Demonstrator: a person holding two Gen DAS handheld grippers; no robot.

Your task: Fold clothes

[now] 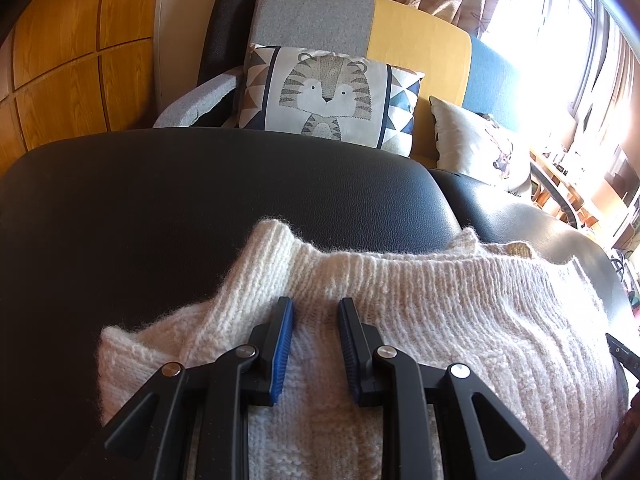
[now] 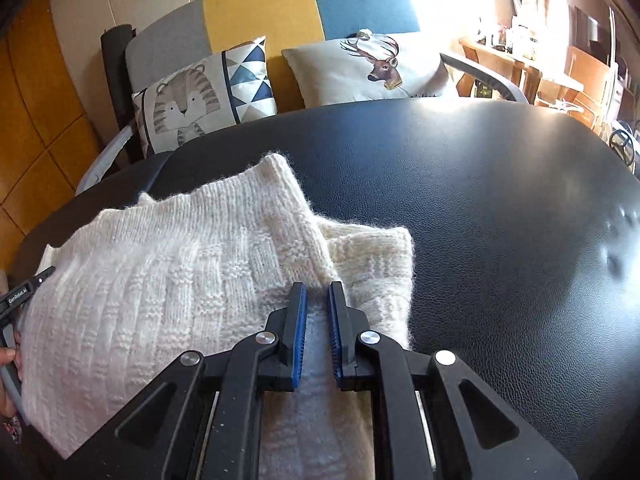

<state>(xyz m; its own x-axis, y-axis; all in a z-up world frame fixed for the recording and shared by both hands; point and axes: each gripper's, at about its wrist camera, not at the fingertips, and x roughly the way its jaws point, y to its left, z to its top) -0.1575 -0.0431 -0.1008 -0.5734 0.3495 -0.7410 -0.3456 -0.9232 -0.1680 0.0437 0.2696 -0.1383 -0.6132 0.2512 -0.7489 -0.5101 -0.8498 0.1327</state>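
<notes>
A cream knitted sweater [image 1: 400, 300] [image 2: 160, 280] lies partly folded on a black leather surface [image 1: 160, 208] [image 2: 480, 220]. One ribbed part is folded across the body. My left gripper [image 1: 316, 308] rests over the sweater's left part near the ribbed hem; its jaws stand apart and only flat knit shows beneath them. My right gripper [image 2: 318, 290] is at the sweater's right edge, and its blue pads are nearly together with a strip of knit between them. The left gripper's tip [image 2: 40, 276] and a hand [image 2: 8, 360] show at the right wrist view's left edge.
Behind the black surface stands a grey, yellow and blue sofa [image 1: 416, 32] with a tiger cushion [image 1: 324, 96] [image 2: 184, 100] and a deer cushion [image 2: 380, 68]. Wooden panels [image 1: 60, 60] fill the left. Shelves [image 2: 520, 60] and a bright window are on the right.
</notes>
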